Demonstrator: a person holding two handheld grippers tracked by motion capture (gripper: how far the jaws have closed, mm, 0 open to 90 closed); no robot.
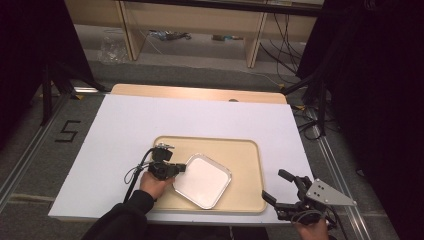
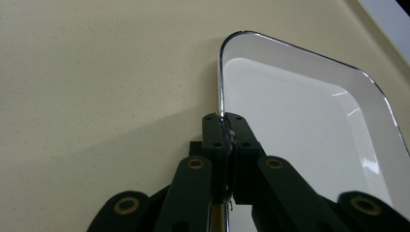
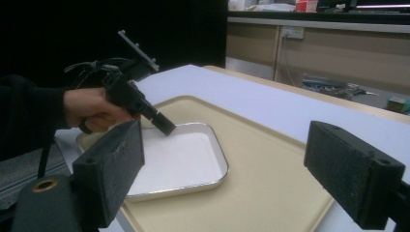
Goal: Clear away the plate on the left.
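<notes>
The right gripper (image 1: 281, 187) hangs past the near right corner of the white sheet (image 1: 125, 130), jaws wide apart with nothing between them; the hand under it is cut off by the frame edge. Farther in, the left gripper (image 2: 225, 126) is clamped on the chrome rim of the white dish (image 1: 202, 180), which lies in the beige tray (image 1: 247, 165). The jaws hide the pinched rim. Dim shelving stands beyond the table.
</notes>
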